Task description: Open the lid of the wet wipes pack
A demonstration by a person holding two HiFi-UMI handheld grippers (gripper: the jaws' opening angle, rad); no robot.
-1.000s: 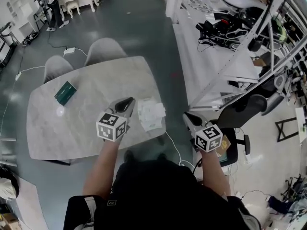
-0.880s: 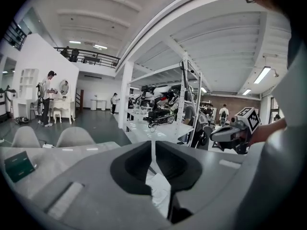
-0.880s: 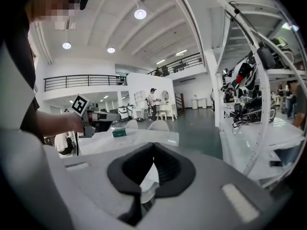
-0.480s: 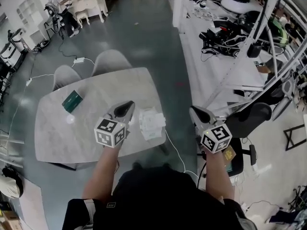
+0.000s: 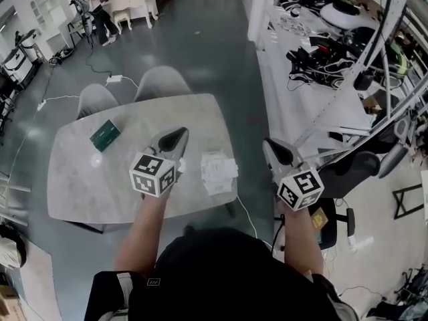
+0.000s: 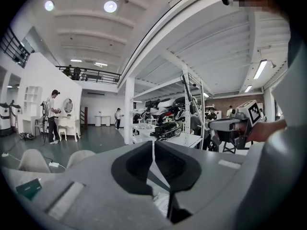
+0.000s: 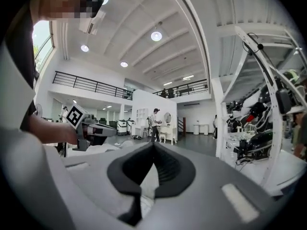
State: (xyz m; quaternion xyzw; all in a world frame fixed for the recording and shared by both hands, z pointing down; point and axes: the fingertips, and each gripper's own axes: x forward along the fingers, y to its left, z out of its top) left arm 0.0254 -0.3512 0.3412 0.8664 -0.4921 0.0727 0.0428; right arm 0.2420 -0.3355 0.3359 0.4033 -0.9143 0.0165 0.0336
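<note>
The wet wipes pack (image 5: 219, 168), white and soft-looking, lies flat on the pale marbled desk (image 5: 127, 192) near its right edge; neither tool touches it. From the head view I cannot tell whether its lid is up or down, and nothing of its contents shows. Well apart from it, toward the far left of the desk, lies a flat dark green packet (image 5: 105, 134), also closed as far as can be seen. The left tool (image 5: 175, 138) is held in the air over the desk just left of the wipes pack. Its own view shows its dark jaws drawn all but together with only a thin slit between them, and nothing in that slit. The right tool (image 5: 273, 149) hangs beyond the desk's right edge, over the floor. Its jaws are clenched tight on nothing, the padded tips meeting in one line in its own view. Each tool appears in the other's camera, marker cube up. Two grey chairs (image 5: 162, 82) stand at the desk's far side.
</note>
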